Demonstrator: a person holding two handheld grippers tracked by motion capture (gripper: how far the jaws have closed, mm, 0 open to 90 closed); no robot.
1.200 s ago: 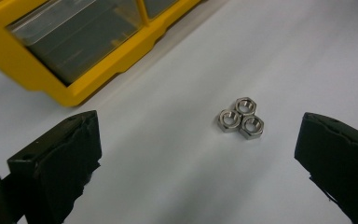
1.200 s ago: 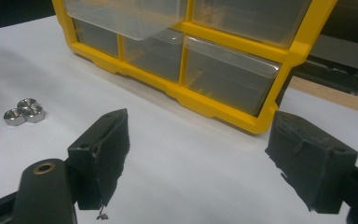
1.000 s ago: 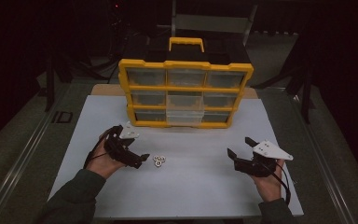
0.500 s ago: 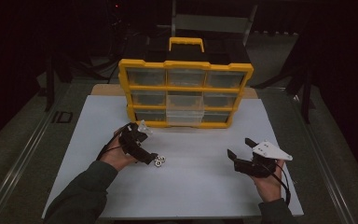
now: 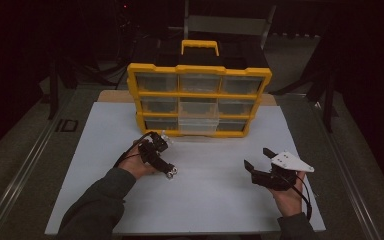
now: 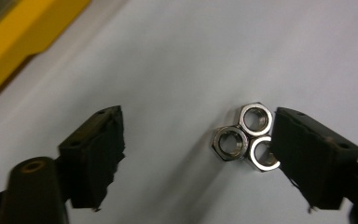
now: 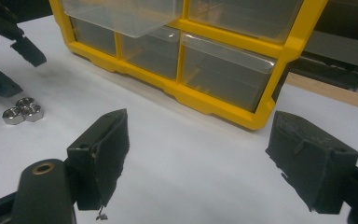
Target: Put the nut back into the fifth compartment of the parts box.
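Three hex nuts [image 6: 244,138] lying flat in a tight cluster on the white mat [image 5: 215,200], faces touching, holes up, in front of the yellow organizer [image 5: 198,92] and well short of it. They're sitting in open space, so there's room to come at them from above

Left gripper [image 5: 169,172] is angling down over the cluster. In the left gripper view one jaw is sitting right against the two nearest nuts, the other is standing well off across bare mat. Jaws have just been closing but are still apart, nothing clamped; the nuts are between them, hard to one side. Reads like it's lining up to pinch one nut off the edge, or rake the group together. Off-centre like that, I'd guess further closing is going to push the cluster across the mat before anything grips

Right gripper [image 5: 259,160] is hovering over bare mat on the right, well apart from the nuts, jaws spread wide, holding nothing. Its view is looking past the jaws at the organizer's lower drawers [image 7: 223,70] and the nuts [image 7: 23,112] far off to the side – probably parked clear so the left hand [image 5: 137,165] has the working area

One clear drawer [image 5: 198,124] in the bottom middle is sticking out slightly from the frame; likely the bin the nuts are heading for, though I can't tell that for sure
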